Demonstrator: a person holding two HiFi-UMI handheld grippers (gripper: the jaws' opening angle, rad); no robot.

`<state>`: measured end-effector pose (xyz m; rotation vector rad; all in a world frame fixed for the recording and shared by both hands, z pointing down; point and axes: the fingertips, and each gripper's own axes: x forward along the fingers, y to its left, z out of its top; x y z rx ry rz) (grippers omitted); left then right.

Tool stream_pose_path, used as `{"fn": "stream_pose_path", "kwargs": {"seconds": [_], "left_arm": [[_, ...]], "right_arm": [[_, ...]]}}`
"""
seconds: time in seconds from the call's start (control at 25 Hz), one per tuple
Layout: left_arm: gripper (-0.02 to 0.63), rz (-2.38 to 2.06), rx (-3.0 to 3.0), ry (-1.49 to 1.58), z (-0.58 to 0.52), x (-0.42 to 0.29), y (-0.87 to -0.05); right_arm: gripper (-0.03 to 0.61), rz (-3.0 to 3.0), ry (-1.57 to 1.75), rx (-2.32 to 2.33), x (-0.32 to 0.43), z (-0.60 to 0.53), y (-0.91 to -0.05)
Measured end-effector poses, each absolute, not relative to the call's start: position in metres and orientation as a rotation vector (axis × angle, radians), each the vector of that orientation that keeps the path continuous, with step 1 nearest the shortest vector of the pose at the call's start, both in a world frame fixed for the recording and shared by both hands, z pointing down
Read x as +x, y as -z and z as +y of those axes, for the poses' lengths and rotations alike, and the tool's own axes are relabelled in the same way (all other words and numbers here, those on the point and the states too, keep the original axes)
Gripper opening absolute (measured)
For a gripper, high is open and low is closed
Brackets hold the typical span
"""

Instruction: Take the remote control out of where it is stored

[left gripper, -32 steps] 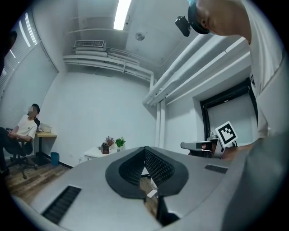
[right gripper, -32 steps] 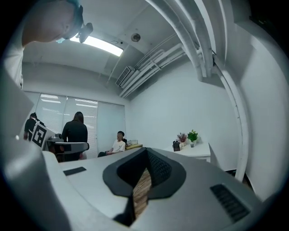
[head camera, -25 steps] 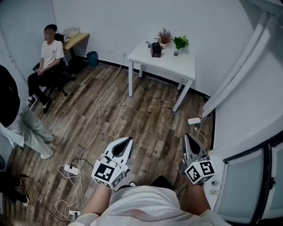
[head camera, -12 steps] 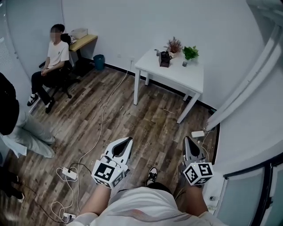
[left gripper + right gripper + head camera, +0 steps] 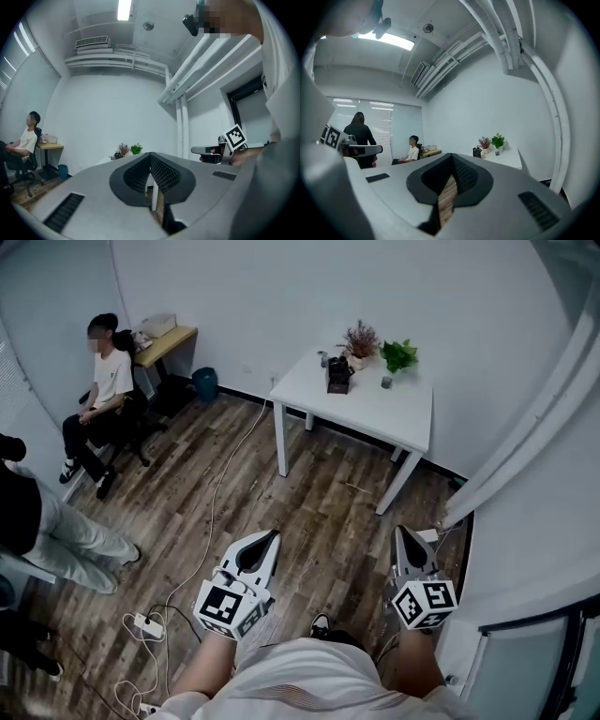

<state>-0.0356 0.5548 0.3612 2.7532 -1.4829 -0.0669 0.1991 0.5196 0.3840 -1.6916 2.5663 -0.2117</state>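
A white table (image 5: 375, 407) stands against the far wall. On it are a small black holder (image 5: 335, 372), a dried plant (image 5: 359, 338) and a green plant (image 5: 398, 354). No remote control can be made out at this distance. My left gripper (image 5: 272, 536) and right gripper (image 5: 401, 530) are held level side by side over the wooden floor, well short of the table. Both are shut with nothing in them. In the left gripper view the left gripper (image 5: 150, 154) points toward the table's plants (image 5: 130, 149). From the right gripper (image 5: 451, 155) the table (image 5: 506, 158) shows ahead, to the right.
A person (image 5: 103, 381) sits on a chair at the left by a small desk (image 5: 165, 337) and a blue bin (image 5: 204, 384). Another person (image 5: 42, 526) stands at the left edge. A white cable and power strip (image 5: 145, 624) lie on the floor. White pipes (image 5: 525, 427) run along the right wall.
The view has advanced across the floor toward the white table, which now sits nearer and more central. Both grippers keep their place in the view, still shut.
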Motion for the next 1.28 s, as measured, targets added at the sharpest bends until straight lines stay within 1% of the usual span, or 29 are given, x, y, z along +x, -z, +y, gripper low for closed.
{"fn": "stream_pose_path", "kwargs": {"seconds": [0.28,0.56,0.8,1.0,1.28], "left_arm": [[0.008,-1.501,2.734,0.024,0.486,0.013,-0.362],[0.008,-1.476,2.743,0.007,0.436,0.031,-0.366],[0.008,-1.436,2.747,0.039,0.378,0.026,-0.379],[0.008,-1.383,2.755,0.077,0.310,0.014,-0.378],[0.008,-1.322,2.775,0.087,0.204,-0.029,-0.373]], "right_arm": [[0.012,2.602,0.222,-1.661,0.249,0.455,-0.397],[0.012,2.624,0.262,-1.622,0.254,0.401,-0.410],[0.012,2.631,0.257,-1.653,0.248,0.353,-0.421],[0.012,2.633,0.209,-1.706,0.234,0.301,-0.409],[0.012,2.628,0.217,-1.775,0.186,0.200,-0.398]]}}
